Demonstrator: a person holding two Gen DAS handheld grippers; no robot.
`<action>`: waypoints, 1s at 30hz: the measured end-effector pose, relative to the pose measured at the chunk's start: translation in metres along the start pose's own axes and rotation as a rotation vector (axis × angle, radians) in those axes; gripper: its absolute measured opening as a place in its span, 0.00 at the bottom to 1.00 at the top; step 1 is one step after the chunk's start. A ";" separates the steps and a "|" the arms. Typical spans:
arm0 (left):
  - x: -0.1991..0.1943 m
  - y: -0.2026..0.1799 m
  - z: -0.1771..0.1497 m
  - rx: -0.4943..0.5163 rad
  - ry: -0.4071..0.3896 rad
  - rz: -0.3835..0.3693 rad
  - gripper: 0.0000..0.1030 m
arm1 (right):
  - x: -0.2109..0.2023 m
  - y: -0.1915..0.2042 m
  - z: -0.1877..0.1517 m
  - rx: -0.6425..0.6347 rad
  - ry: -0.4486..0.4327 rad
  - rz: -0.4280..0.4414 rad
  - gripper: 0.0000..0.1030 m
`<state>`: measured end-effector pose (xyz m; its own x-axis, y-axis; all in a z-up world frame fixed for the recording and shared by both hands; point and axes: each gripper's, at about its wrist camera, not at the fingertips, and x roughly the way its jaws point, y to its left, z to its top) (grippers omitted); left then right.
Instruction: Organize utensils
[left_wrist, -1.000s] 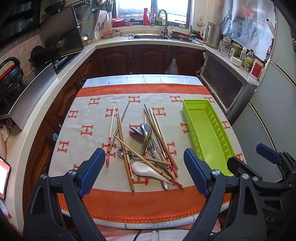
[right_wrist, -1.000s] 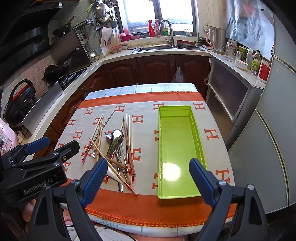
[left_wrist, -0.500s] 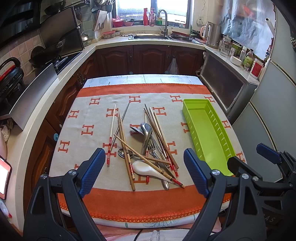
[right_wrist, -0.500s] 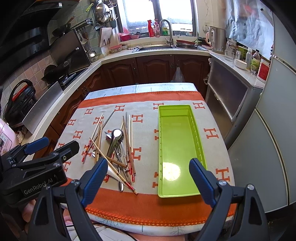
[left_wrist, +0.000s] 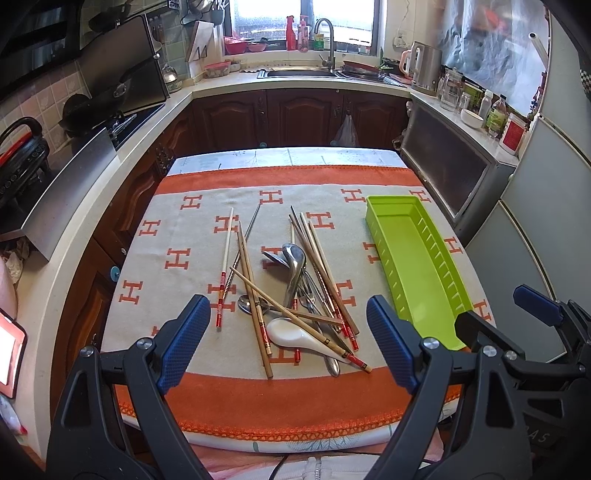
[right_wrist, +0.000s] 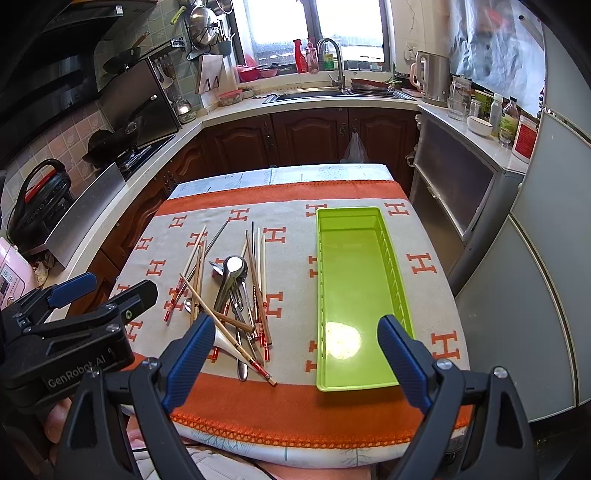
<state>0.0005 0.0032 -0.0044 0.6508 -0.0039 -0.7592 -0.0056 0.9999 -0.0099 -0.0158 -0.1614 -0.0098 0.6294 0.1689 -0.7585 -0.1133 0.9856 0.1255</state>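
A tangled pile of wooden chopsticks, steel spoons and one white ceramic spoon lies left of the empty lime-green plastic tray. Left gripper and right gripper hover spread, empty. Sorting not begun; next: isolate one utensil.

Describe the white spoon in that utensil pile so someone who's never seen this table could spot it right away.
On the orange-bordered cloth, left of the empty green tray, lies a tangle of chopsticks and metal spoons. At the pile's near edge sits the white ceramic soup spoon, partly under crossing chopsticks. It is the only white, broad-bowled piece; the other spoons are shiny steel.
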 end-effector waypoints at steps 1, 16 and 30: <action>0.000 0.000 0.000 0.000 0.000 0.001 0.82 | 0.000 0.000 0.000 0.000 0.000 0.000 0.87; 0.002 0.003 -0.001 0.019 0.000 0.010 0.82 | -0.005 0.002 0.001 0.002 -0.004 -0.011 0.87; 0.010 0.019 0.019 0.018 -0.018 -0.005 0.83 | -0.001 0.008 0.026 -0.035 -0.055 -0.053 0.87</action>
<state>0.0213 0.0223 0.0005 0.6641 -0.0089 -0.7476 0.0116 0.9999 -0.0015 0.0022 -0.1535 0.0086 0.6768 0.1173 -0.7268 -0.1044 0.9925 0.0630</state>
